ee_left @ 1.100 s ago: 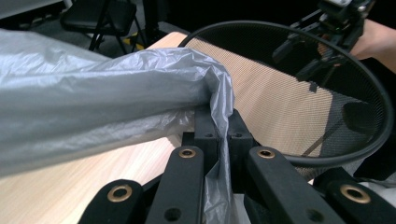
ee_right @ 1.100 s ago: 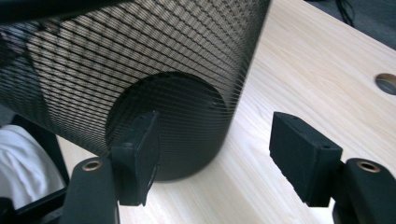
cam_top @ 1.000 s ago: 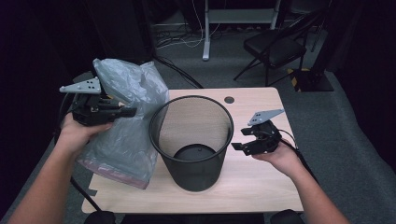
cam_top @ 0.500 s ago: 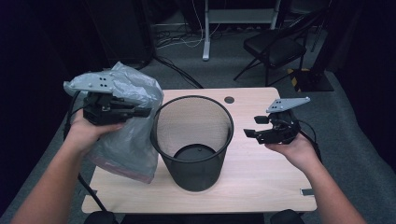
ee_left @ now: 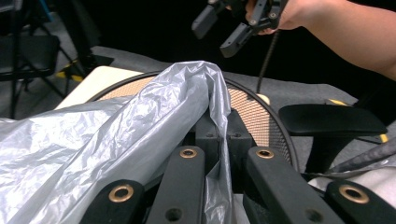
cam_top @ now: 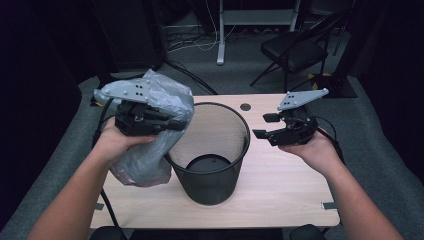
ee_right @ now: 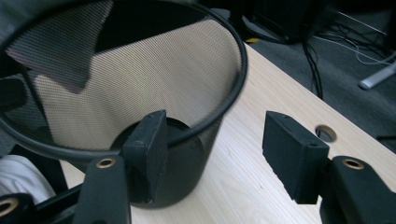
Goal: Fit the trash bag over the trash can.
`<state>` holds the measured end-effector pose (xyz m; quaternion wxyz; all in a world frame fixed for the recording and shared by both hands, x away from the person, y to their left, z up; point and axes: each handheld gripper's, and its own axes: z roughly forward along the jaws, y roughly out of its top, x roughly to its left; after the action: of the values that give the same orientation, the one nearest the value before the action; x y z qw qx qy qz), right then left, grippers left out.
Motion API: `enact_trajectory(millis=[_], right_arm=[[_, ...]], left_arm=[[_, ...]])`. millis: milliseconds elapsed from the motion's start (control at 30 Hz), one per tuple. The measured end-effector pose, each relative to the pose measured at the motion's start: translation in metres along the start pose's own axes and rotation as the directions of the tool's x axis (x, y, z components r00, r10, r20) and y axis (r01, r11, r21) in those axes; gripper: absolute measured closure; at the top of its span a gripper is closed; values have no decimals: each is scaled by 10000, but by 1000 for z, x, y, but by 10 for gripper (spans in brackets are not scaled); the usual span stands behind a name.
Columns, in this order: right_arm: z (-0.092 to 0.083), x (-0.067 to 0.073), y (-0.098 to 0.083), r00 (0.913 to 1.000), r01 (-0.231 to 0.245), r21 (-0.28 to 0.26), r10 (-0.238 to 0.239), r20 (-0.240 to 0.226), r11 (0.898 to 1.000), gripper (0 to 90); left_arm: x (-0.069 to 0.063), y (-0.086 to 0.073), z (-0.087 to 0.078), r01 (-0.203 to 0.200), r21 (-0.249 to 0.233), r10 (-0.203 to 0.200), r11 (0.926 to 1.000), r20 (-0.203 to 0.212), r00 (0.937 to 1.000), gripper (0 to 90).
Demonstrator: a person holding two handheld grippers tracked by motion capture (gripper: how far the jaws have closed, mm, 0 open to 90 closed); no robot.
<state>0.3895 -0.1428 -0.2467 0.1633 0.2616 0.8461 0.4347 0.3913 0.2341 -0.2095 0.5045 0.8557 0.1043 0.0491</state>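
At the left, the grey plastic bag (cam_top: 150,135) was held pinched in the closed jaws of the left gripper (cam_top: 172,122), a fold of film seen squeezed between the pads in the left gripper view (ee_left: 219,135). Compared with a second earlier, the bag had been lifted clear of the table (cam_top: 280,195) and carried toward the bin, so that its upper part now hung against the left rim of the black mesh bin (cam_top: 210,150), the rest drooping outside the wall. The bin itself was left standing upright in the middle of the table, nothing visible inside it. To the right, the right gripper (cam_top: 262,126) had been raised above the tabletop and was pointed at the bin's right rim; its jaws had just been closing somewhat, yet they stood apart with nothing between them. Lining the bin was judged to be just beginning: the bag's mouth had not yet been opened over the rim.
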Motion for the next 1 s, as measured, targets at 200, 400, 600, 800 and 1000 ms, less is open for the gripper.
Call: enact_trajectory(millis=[200, 400, 600, 800, 1000], right_arm=[[9, 6, 10, 9983, 115, -144, -123, -572, 9998, 421], [21, 9, 18, 9942, 262, -140, -275, -1039, 9996, 437], [27, 12, 27, 9877, 252, -463, -320, -1529, 9986, 449], [29, 22, 38, 9749, 506, -644, -633, -2136, 9966, 483], [34, 34, 49, 9577, 693, -874, -908, -2731, 9938, 502]], left_arm=[[-3, -3, 21, -71, 175, 62, 9998, 472, 9989, 876], [-8, -10, 41, -169, 357, 133, 9992, 1000, 9949, 876], [-7, -15, 56, -98, 490, 32, 9987, 1324, 9912, 876], [-6, -17, 65, -81, 686, -13, 9976, 1351, 9908, 876], [-8, -18, 66, -137, 814, 38, 9966, 1213, 9926, 873]])
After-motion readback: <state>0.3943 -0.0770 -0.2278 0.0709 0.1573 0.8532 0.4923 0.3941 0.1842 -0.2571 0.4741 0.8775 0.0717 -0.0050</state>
